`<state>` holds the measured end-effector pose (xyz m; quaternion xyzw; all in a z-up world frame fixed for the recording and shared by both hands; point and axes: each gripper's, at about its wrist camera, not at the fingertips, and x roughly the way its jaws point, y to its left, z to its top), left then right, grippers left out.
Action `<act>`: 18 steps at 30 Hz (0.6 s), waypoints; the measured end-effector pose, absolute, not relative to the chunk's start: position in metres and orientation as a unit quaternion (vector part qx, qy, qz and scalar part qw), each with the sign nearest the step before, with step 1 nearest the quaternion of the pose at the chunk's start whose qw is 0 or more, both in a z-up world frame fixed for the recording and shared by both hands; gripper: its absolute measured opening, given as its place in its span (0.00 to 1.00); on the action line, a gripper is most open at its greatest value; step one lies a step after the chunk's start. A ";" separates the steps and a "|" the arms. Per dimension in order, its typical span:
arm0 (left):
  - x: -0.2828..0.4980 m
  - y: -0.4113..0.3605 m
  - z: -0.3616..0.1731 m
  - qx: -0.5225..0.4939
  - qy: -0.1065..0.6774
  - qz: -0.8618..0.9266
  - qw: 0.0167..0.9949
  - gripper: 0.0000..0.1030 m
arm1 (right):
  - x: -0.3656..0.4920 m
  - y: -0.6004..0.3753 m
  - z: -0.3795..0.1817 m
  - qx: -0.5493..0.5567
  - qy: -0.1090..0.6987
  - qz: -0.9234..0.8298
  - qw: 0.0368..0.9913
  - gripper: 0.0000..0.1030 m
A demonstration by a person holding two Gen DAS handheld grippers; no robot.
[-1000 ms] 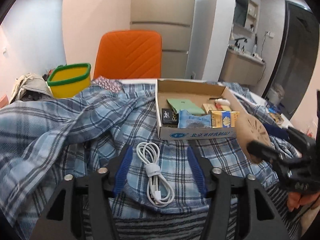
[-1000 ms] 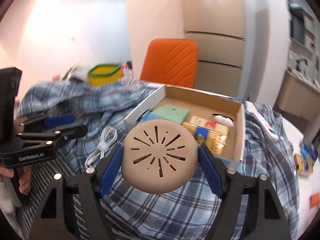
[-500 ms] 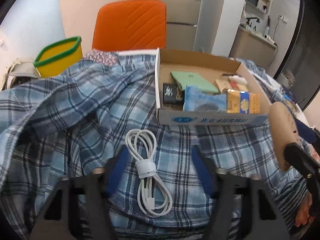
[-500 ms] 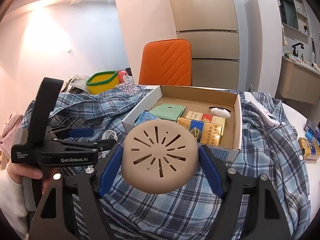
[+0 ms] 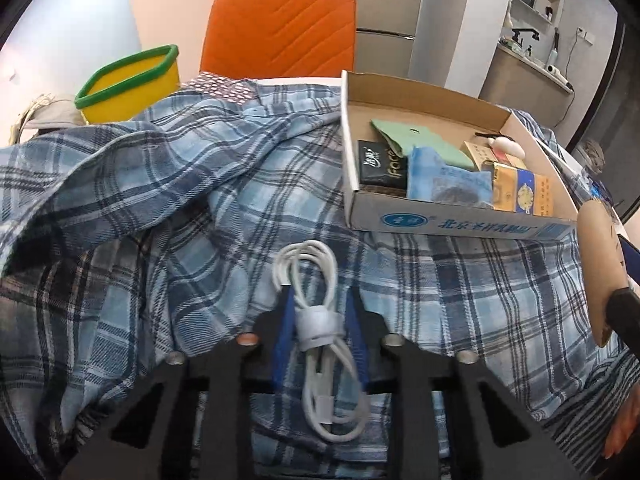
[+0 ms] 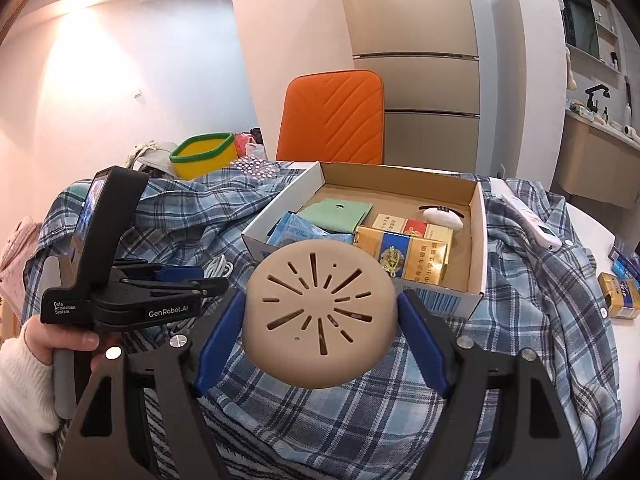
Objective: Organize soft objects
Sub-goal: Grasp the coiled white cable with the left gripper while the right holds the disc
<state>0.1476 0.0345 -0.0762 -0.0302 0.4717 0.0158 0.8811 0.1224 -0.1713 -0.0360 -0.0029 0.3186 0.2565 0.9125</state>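
Left tool [image 5: 318, 322] pinches white cable [image 5: 320, 322] on plaid shirt [image 5: 160, 208]; right tool [image 6: 320, 320] grips tan cap [image 6: 320, 314].

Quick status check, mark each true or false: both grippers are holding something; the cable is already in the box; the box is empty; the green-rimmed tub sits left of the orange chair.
1. Both grippers hold something. True: the left gripper is closed on the white cable, the right gripper on the beige slotted disc.
2. The cable is in the cardboard box. False: it lies on the plaid shirt, in front of the box.
3. The box is empty. False: it holds packets and a green pouch.
4. The yellow tub sits left of the orange chair. True.
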 end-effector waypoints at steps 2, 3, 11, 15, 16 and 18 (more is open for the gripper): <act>0.145 0.038 -0.075 -0.037 0.468 0.007 0.883 0.20 | 0.122 -0.171 -0.036 -0.002 0.319 0.256 0.913 0.74; 0.143 0.039 -0.074 -0.037 0.464 0.006 0.885 0.18 | 0.123 -0.172 -0.036 -0.002 0.319 0.256 0.912 0.74; 0.117 0.029 -0.044 -0.006 0.423 -0.004 0.906 0.03 | 0.119 -0.175 -0.032 0.002 0.307 0.256 0.917 0.74; 0.117 0.028 -0.039 -0.003 0.440 0.005 0.898 0.03 | 0.118 -0.174 -0.031 -0.002 0.305 0.255 0.918 0.74; 0.119 0.031 -0.041 -0.005 0.446 0.013 0.895 0.03 | 0.118 -0.174 -0.031 -0.003 0.304 0.254 0.918 0.74; 0.125 0.036 -0.046 -0.017 0.470 0.029 0.882 0.04 | 0.116 -0.173 -0.030 -0.006 0.301 0.253 0.919 0.75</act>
